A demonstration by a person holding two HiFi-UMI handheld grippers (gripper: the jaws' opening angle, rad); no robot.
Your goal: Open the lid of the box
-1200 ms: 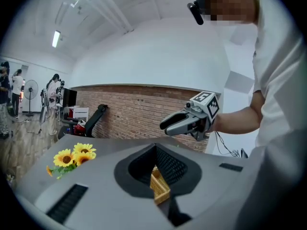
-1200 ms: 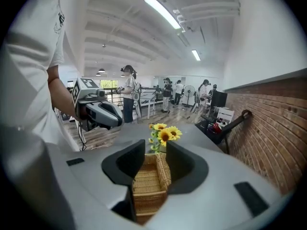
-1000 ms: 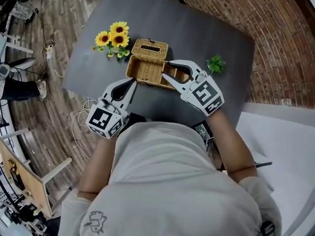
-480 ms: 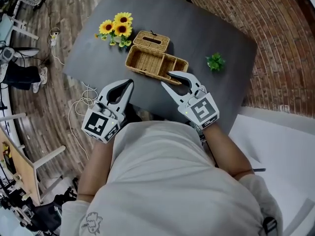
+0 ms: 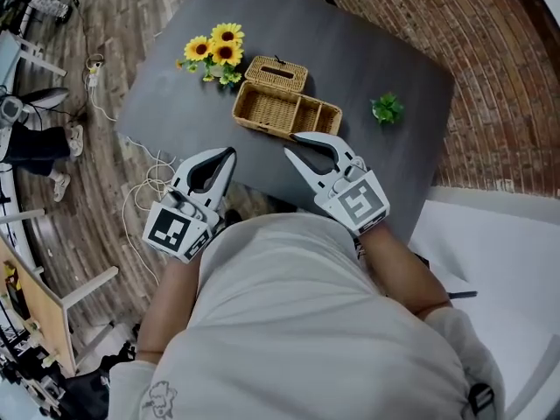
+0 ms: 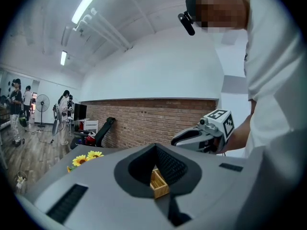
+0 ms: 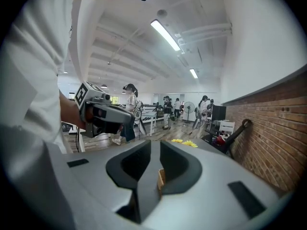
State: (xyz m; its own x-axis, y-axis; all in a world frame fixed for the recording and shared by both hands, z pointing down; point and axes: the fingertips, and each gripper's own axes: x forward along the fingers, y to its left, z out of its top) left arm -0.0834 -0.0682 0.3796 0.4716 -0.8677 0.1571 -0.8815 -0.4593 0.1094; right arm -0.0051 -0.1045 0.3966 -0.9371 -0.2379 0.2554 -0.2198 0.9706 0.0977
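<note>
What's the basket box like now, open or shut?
Open. The lid is flipped back behind the wicker box, and its compartments show.

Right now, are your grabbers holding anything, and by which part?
Nothing. The left gripper is shut and empty; the right gripper has its jaws closing on nothing. Both are short of the wicker box.

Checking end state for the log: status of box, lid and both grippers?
wicker box: open, compartments look empty.
lid: flipped back, on the box's far side.
left gripper: shut, empty, clear of the box.
right gripper: jaws closing, nothing between them, clear of the box.
</note>
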